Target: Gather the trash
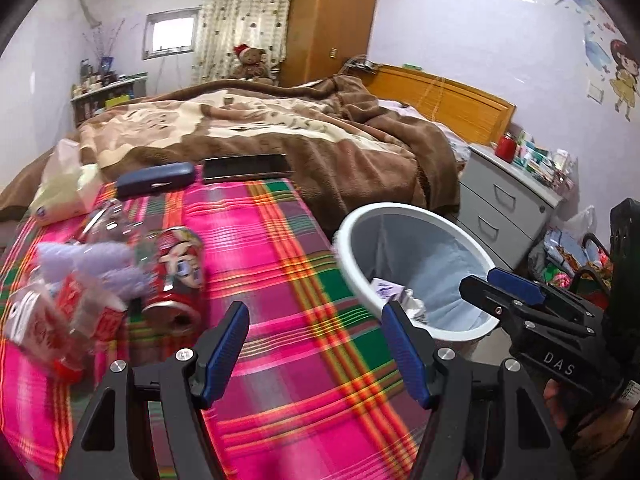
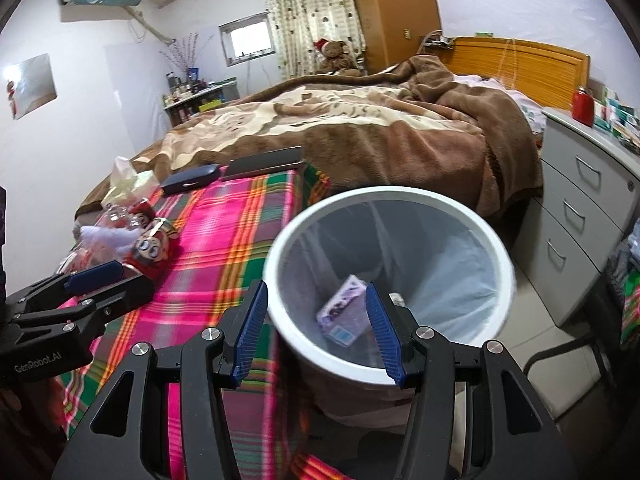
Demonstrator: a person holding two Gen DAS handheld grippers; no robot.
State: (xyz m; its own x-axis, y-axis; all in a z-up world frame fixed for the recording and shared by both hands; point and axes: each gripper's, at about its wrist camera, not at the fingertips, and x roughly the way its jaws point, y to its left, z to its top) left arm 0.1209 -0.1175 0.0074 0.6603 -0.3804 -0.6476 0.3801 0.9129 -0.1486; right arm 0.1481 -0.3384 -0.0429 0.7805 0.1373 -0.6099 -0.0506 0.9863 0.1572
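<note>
Pink plaid cloth covers the near end of the bed, and the trash lies bunched on its left side: a crushed red can, a clear plastic bottle, a lilac fluffy wad and crumpled red-and-clear wrappers, all touching or overlapping. The white bin stands on the floor just beside the bed's edge, lined with a pale bag, with a purple packet already at its bottom.

The left gripper hangs over bare cloth, jaws parted and empty, the can just to its left. The right gripper hovers above the bin's near rim, also released and holding nothing.

The step in hand looks like reaching for the next piece. The can is the nearest and firmest target, so the left gripper should take it across its body, not its dented end, where the pads may slip. Come in low and from the clear right side, to avoid dragging the wad and wrappers along. The phone and the case further up the cloth are probably not rubbish and are best left alone.
</note>
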